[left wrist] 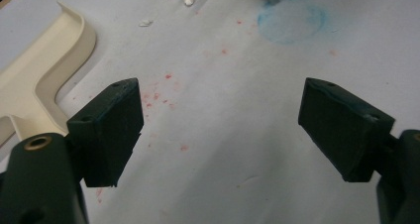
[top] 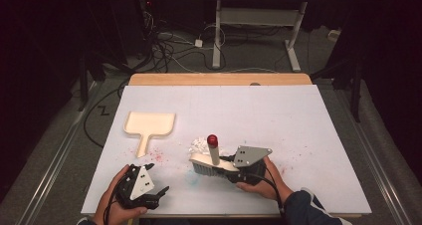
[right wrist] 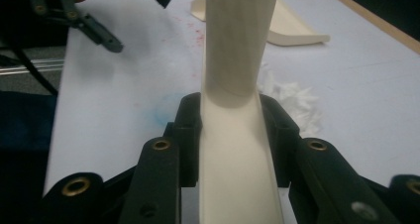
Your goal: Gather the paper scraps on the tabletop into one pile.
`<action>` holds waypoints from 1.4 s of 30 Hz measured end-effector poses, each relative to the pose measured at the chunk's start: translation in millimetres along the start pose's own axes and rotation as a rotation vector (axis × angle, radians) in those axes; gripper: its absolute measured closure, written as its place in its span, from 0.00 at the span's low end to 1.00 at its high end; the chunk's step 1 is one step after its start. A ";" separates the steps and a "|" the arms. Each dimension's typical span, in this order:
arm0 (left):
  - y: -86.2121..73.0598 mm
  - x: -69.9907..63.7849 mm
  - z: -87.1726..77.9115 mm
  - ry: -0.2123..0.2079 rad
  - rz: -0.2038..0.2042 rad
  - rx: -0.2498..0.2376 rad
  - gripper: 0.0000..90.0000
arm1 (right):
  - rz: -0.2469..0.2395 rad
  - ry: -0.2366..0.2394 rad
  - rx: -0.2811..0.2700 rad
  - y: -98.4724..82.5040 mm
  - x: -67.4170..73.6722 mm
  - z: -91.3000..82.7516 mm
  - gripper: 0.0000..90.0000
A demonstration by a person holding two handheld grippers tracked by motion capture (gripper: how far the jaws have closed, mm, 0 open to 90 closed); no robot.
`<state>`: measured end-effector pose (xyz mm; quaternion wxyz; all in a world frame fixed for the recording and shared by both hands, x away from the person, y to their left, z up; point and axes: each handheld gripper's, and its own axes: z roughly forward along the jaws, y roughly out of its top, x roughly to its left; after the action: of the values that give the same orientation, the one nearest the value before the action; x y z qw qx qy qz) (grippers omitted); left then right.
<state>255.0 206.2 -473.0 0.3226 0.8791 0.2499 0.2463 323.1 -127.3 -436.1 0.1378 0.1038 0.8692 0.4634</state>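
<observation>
A cream hand brush (top: 205, 161) with an upright handle and a red tip (top: 212, 139) stands on the white table sheet (top: 278, 120). My right gripper (top: 226, 171) is shut on the brush's back end; in the right gripper view both pads press the cream body (right wrist: 233, 154), right gripper (right wrist: 230, 120). A small heap of white scraps (top: 199, 145) lies just beyond the bristles. A cream dustpan (top: 149, 123) lies flat at the left. My left gripper (top: 157, 178) rests near the front left edge, jaws wide apart over bare sheet, left gripper (left wrist: 220, 130) holding nothing.
Pink specks (left wrist: 158, 95) and a faint blue ring stain (left wrist: 292, 21) mark the sheet between the dustpan (left wrist: 39, 80) and the brush. The table's wooden back edge (top: 219, 79) shows beyond the sheet. Cables and desk legs lie on the floor behind.
</observation>
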 end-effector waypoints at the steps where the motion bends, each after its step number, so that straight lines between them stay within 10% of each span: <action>1: 0.0 -0.1 0.4 -0.002 0.000 0.001 0.19 | -0.003 -0.007 -0.002 0.6 -3.7 2.4 0.75; 12: -0.7 -0.9 0.9 -0.006 0.003 0.004 0.19 | 0.025 -0.009 -0.046 7.5 -18.4 7.6 0.75; 23: -0.9 -0.7 -1.2 0.001 0.000 -0.002 0.19 | 0.048 -0.063 -0.076 20.0 -11.1 -50.8 0.75; 42: 0.2 -2.0 0.5 -0.001 0.013 0.008 0.19 | 0.171 -0.176 -0.033 -38.0 -5.4 -131.1 0.75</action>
<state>253.9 204.6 -473.8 0.3178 0.8821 0.2447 0.2472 282.1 -251.7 -397.2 0.1753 0.2158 0.8340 0.4766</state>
